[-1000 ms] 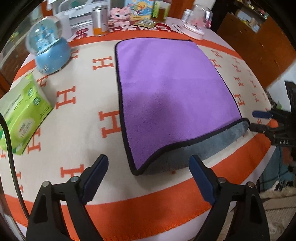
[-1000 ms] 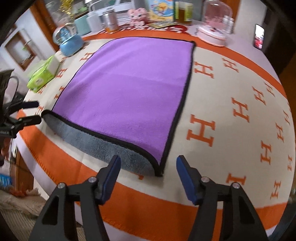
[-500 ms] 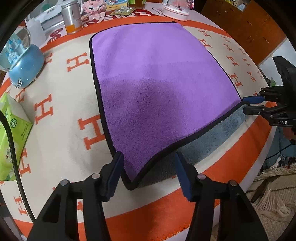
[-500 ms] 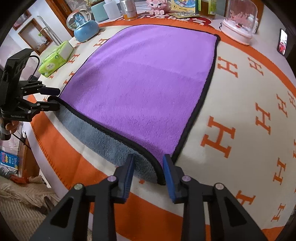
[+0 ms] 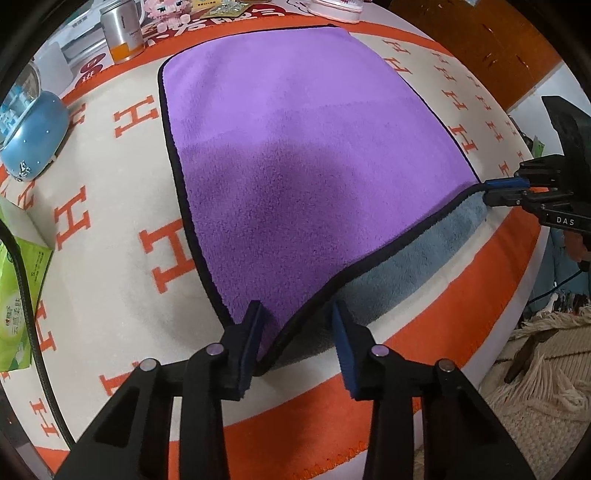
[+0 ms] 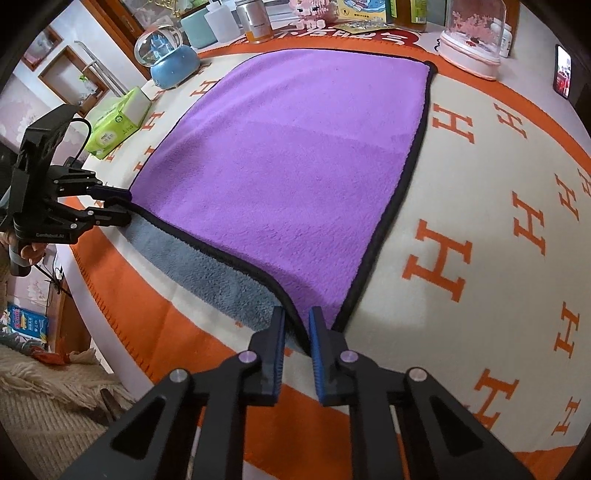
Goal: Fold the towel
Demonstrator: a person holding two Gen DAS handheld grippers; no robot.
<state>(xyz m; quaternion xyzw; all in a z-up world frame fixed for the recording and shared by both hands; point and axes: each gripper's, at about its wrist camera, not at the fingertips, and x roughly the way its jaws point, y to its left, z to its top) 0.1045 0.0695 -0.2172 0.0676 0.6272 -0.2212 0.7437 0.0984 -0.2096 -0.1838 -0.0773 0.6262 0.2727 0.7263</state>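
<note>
A purple towel with a black hem and grey underside lies flat on a cream and orange tablecloth; it also shows in the right wrist view. Its near edge is lifted, showing the grey side. My left gripper straddles the near left corner, its jaws narrowed with a gap still left around the hem. My right gripper is nearly closed around the near right corner. Each gripper shows in the other's view, the right and the left.
A blue snow globe, a green tissue pack and a metal can stand left and behind. A pink domed ornament and a phone are at the back right. The table edge is close below both grippers.
Both grippers moved forward onto the towel's near corners and their jaws narrowed around the hem. The near edge has lifted a little.
</note>
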